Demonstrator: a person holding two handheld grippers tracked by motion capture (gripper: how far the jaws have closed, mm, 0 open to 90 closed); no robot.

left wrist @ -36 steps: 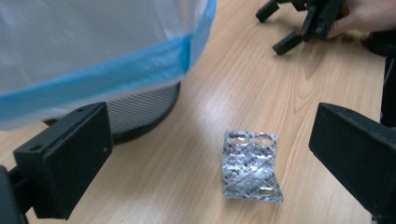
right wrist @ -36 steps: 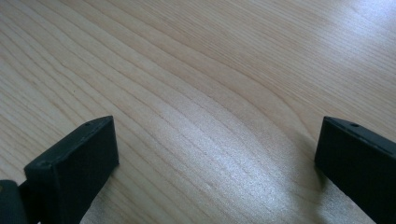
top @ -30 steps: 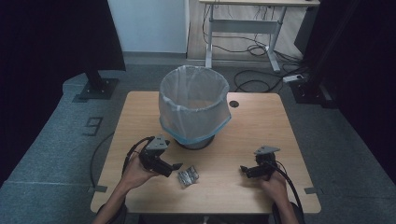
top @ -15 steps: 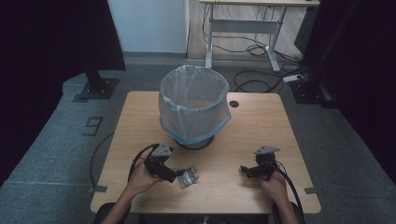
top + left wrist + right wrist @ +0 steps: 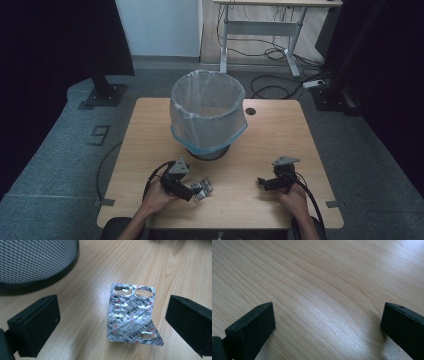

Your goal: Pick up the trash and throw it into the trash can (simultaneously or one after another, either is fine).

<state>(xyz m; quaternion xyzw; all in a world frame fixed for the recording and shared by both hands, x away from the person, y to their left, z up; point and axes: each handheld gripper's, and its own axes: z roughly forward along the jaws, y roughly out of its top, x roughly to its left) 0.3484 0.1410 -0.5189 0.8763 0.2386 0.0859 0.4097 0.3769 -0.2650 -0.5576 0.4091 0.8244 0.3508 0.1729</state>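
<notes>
On the desk (image 5: 280, 125) at six o'clock from the bin (image 5: 208, 116), the blister pack (image 5: 132, 315) lies between your wide left tongs (image 5: 112, 322), while your right tongs (image 5: 328, 327) gape wide over bare wood.

1. The print on the blister pack (image 5: 132, 315) is too small to read.
2. The bin (image 5: 35, 262) is cut off by the left gripper view's top and left edges.
3. In the high view, the liner (image 5: 207, 112) hides the bin's wall.
4. The person's forearms run off that view's bottom edge.
</notes>
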